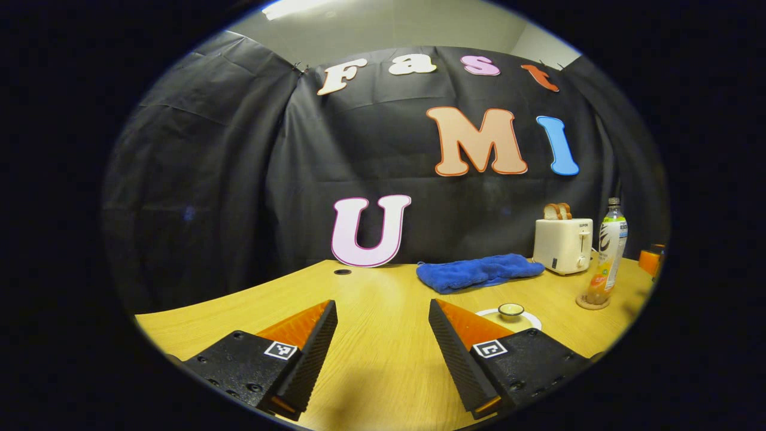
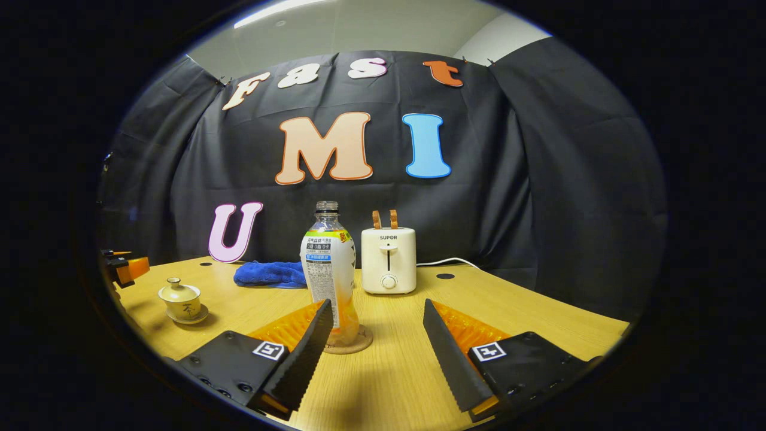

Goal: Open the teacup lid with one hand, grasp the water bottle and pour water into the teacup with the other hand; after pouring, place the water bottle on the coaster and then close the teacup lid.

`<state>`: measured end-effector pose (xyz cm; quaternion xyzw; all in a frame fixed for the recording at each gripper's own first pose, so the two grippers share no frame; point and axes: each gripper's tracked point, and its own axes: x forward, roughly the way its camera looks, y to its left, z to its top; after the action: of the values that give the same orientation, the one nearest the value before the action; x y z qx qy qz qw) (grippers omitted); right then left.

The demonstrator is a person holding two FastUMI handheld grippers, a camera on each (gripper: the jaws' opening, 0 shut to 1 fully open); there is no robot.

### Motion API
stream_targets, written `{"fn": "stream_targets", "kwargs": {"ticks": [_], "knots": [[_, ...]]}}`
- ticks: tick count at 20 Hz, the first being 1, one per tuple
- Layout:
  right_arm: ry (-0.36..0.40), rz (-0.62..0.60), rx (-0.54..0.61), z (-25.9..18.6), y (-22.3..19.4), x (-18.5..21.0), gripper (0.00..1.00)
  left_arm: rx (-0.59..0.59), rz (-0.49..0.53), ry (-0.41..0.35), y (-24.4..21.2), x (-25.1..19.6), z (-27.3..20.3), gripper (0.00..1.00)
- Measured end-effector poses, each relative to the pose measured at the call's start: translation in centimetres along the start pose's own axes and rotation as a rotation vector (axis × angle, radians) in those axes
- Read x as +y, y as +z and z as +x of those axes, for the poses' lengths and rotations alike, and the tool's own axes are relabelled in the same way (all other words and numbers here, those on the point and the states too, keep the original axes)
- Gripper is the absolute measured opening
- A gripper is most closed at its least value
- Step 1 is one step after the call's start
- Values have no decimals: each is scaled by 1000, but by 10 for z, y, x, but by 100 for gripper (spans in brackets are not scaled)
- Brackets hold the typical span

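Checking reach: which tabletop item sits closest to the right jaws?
The water bottle on its coaster, just beyond the right gripper; toaster and teacup sit farther off.

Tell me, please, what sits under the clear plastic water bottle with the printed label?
The clear plastic water bottle stands upright on a round brown coaster on the wooden table. The bottle's base covers the middle of the coaster, so that part cannot be seen.

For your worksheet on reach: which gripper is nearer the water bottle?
Right. The right gripper has the water bottle just ahead; from the left gripper it stands far off.
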<state>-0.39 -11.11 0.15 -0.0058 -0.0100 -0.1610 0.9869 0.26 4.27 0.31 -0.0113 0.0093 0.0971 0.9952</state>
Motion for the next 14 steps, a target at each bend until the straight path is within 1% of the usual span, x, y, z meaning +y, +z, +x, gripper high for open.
{"fn": "stream_targets", "kwargs": {"ticks": [2, 3, 6, 7, 8, 10, 11, 12, 13, 14], "knots": [[0, 0, 0, 0, 0, 0, 92, 4, 1, 2, -1, 0, 0, 90], [0, 0, 0, 0, 0, 0, 97, 4, 1, 2, 0, 0, -1, 90], [0, 0, 1, 0, 0, 0, 97, 6, 0, -13, -1, -3, 0, 90], [0, 0, 1, 0, 0, 0, 92, 6, 0, -12, -1, -2, 0, 90], [0, 0, 1, 0, 0, 0, 96, 5, -1, -13, 0, -2, 0, 90], [0, 0, 1, 0, 0, 0, 96, 6, -1, -13, -1, -2, 1, 90], [0, 0, 1, 0, 0, 0, 92, 6, 0, -13, -1, -2, 0, 90], [0, 0, 1, 0, 0, 0, 92, 5, -1, -15, 0, -2, -1, 90], [0, 0, 1, 0, 0, 0, 97, 5, -1, -16, 0, -3, 0, 90], [0, 0, 1, 0, 0, 0, 92, 6, -1, -16, 0, -3, 0, 90]]}}
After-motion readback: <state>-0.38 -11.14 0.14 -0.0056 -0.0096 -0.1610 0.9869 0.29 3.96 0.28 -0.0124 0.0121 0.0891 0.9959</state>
